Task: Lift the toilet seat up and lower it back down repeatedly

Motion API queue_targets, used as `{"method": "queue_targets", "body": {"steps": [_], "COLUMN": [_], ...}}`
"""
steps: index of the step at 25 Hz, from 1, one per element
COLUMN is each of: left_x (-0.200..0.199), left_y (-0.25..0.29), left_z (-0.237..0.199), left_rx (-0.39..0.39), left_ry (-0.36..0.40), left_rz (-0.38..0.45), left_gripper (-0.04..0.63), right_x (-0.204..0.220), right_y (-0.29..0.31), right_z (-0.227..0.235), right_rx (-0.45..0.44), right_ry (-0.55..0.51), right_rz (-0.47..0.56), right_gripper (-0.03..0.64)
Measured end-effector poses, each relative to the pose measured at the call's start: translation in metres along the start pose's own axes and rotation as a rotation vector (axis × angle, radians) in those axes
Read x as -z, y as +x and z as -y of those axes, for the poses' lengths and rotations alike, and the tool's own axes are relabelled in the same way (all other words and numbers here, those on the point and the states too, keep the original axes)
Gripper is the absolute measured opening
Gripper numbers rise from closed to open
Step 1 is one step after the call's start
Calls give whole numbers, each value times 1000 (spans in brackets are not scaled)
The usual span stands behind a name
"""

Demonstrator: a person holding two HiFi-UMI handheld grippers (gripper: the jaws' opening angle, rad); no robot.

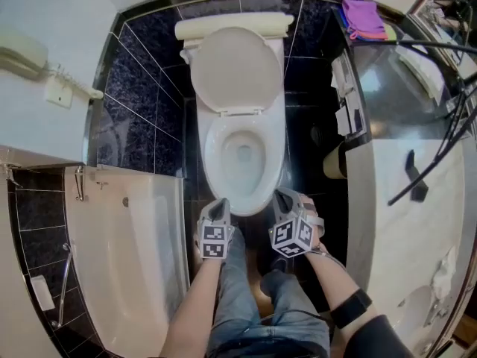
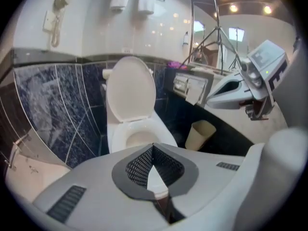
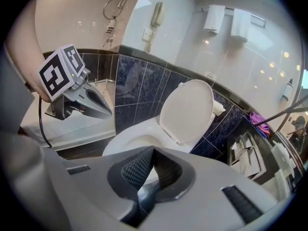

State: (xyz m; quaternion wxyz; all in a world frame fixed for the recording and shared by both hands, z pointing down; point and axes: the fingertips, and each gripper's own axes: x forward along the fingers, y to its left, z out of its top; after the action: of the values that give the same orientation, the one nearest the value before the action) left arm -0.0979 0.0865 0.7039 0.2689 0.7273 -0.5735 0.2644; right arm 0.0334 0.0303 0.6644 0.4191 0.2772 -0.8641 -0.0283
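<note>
Shows white oval plastic toilet seat (image 1: 235, 69) raised against the cistern, straight ahead beyond the white ceramic bowl (image 1: 215, 162), about equally near left hand-held gripper (image 1: 219, 206) and right hand-held gripper (image 1: 286, 198), both closed, empty.

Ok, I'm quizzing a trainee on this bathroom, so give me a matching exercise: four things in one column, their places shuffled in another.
1. toilet lid
2. purple cloth
3. bathtub
4. beige bin

a. at the far end of the counter
b. left of the toilet
c. raised against the tank
d. on the floor, right of the toilet

Pairs: 1-c, 2-a, 3-b, 4-d.
</note>
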Motion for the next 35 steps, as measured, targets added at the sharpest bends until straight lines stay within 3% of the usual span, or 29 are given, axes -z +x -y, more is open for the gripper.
{"method": "queue_targets", "body": {"steps": [7, 13, 22, 35], "left_x": [-155, -220, -249, -235], "left_y": [-128, -208, -263, -298], "left_z": [13, 17, 22, 43], "left_rx": [-16, -9, -16, -17], "left_ry": [65, 73, 85, 79], "left_rz": [180, 243, 296, 341], "left_gripper": [-8, -8, -8, -9], "right_x": [-110, -154, -174, -160], "right_y": [-124, -196, -256, -291], "right_z": [50, 83, 105, 81], "right_rx": [29, 50, 94, 87], "right_ry": [115, 195, 268, 260], "right_rz": [144, 221, 242, 259], "right_gripper": [18, 18, 18, 18]}}
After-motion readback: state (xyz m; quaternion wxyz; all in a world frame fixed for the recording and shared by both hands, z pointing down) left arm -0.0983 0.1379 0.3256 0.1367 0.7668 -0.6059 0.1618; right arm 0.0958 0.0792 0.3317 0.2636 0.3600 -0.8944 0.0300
